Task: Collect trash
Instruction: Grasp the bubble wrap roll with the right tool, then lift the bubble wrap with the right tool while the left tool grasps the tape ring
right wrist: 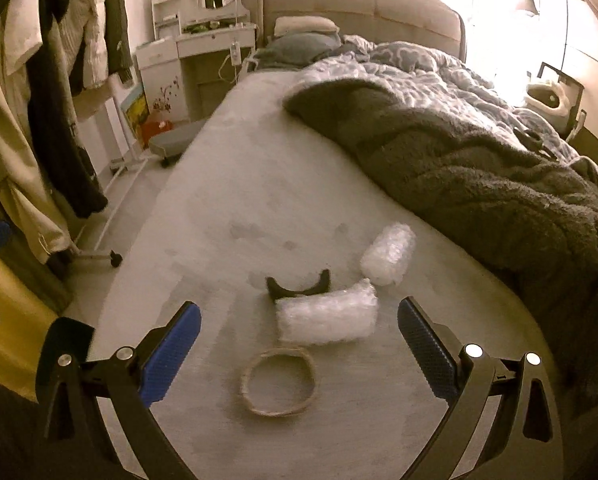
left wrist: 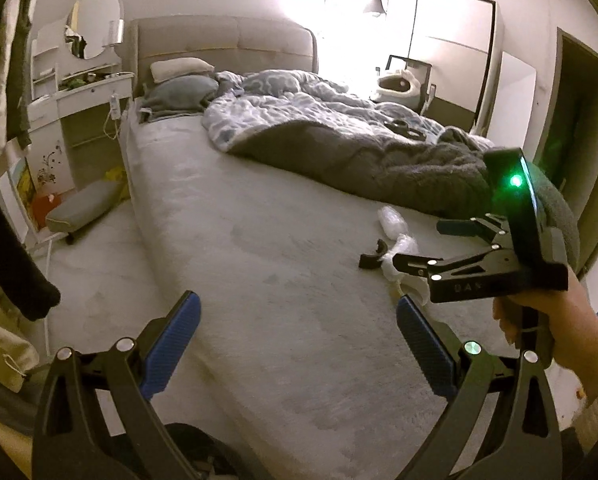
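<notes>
On the grey bed sheet (right wrist: 239,200) lie two rolls of bubble wrap: a near one (right wrist: 326,316) and a far one (right wrist: 387,254). A black curved piece (right wrist: 298,285) lies just behind the near roll, and a tan ring (right wrist: 278,382) lies in front of it. My right gripper (right wrist: 299,336) is open above the sheet, with the near roll and the ring between its blue fingers. In the left wrist view the right gripper (left wrist: 419,248) hovers open over the same wrap (left wrist: 395,222) and black piece (left wrist: 373,258). My left gripper (left wrist: 299,332) is open and empty over bare sheet.
A rumpled grey blanket and patterned duvet (left wrist: 339,132) cover the right half of the bed. Clothes hang on a rack (right wrist: 59,100) at the left. A white dressing table (left wrist: 83,80) and a low grey stool (left wrist: 83,204) stand beside the bed's head.
</notes>
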